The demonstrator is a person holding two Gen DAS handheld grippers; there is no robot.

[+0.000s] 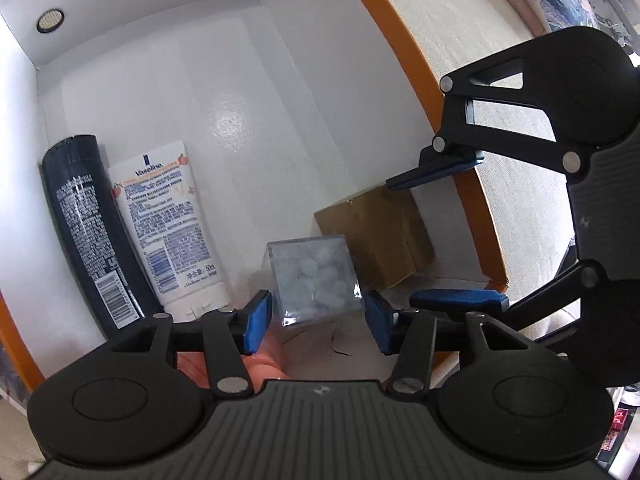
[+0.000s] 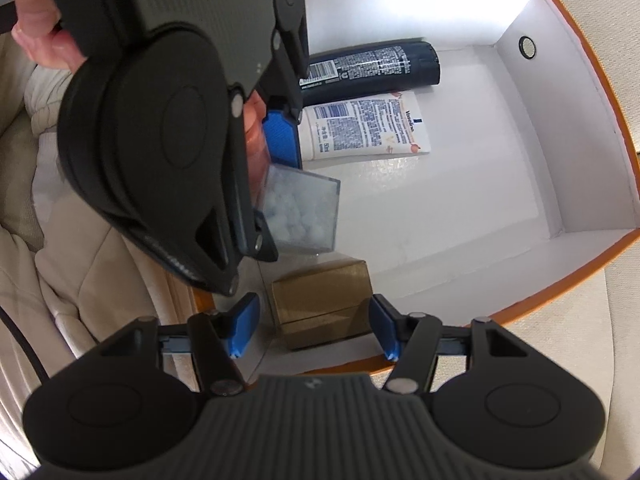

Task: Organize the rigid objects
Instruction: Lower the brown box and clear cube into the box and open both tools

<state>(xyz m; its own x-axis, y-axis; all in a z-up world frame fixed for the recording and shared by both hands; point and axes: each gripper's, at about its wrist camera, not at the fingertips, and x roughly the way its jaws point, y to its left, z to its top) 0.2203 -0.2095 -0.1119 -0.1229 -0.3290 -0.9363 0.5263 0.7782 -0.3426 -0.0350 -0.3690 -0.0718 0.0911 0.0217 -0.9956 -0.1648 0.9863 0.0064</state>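
The left tool (image 1: 316, 318) and right tool (image 2: 313, 327), both matte black with ribbed housings, round side discs, silver pivot screws, slotted linkage arms and textured blue finger pads (image 1: 256, 320).

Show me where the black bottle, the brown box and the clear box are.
black bottle (image 2: 372, 66), right wrist view, middle of its body
brown box (image 2: 320, 300), right wrist view, its top face
clear box (image 1: 314, 280), left wrist view, its front face
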